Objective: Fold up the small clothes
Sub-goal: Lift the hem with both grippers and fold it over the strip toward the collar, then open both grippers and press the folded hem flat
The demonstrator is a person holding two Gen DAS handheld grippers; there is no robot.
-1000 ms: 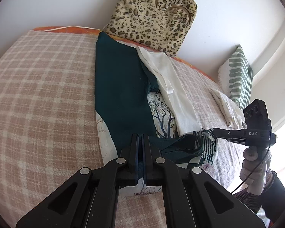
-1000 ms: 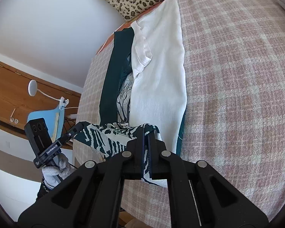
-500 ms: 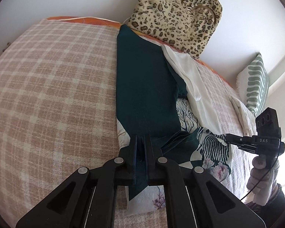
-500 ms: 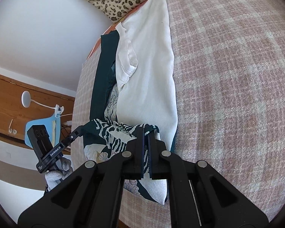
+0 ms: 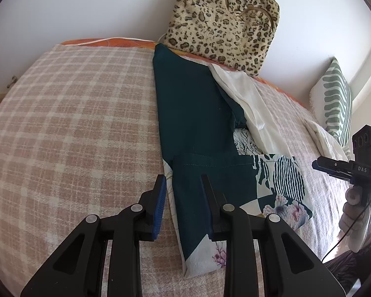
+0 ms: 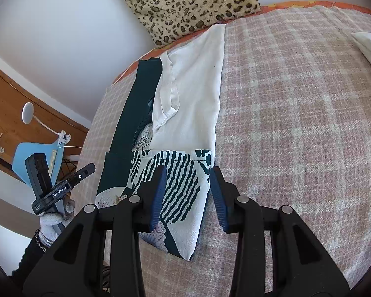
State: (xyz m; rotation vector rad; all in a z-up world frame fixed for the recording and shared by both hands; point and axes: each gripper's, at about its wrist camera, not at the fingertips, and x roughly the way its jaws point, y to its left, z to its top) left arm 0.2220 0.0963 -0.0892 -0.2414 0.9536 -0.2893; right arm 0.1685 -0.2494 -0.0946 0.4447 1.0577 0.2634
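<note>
Teal printed garment (image 5: pixel 210 173) released, hem now folded up, both tools (image 5: pixel 183 193) (image 6: pixel 188 185) opened

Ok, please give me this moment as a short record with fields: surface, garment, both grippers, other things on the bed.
surface: pink checked bed cover
garment: dark green and white patterned cloth, lying flat, near end folded up over itself
left gripper: open, over the garment's near left edge, holding nothing
right gripper: open, over the striped folded part, holding nothing
others: leopard print fabric bag by the wall; green striped cushion
</note>
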